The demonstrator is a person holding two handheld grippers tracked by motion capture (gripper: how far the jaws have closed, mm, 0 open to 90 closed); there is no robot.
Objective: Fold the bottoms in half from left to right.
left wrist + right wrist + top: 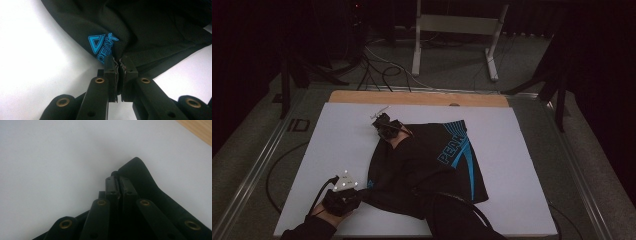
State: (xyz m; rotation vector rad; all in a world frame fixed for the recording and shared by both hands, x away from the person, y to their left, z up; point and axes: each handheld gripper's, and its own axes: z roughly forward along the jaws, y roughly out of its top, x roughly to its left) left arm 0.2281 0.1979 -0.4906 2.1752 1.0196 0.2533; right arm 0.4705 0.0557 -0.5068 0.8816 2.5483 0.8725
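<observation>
Black shorts (427, 165), light, limp, slippery-looking fabric, lie at the white board's (522, 150) centre; left gripper (119, 61) and right gripper (118, 178) each clamped on a hem edge, the soundest hold.

The left gripper (119, 61) rose from the bottom of the left gripper view, its two black jaws pressed together on a pinched fold of black shorts (150, 30). The fabric bunched into creases where the pads met it and spread upward and to the right across the top of the view. Just left of the jaw tips sat a blue logo (101, 46) (a triangle beside outlined letters, partly tucked behind the fold). The cloth lay on a white table surface (37, 70), bright at the left and showing again at the lower right.
</observation>
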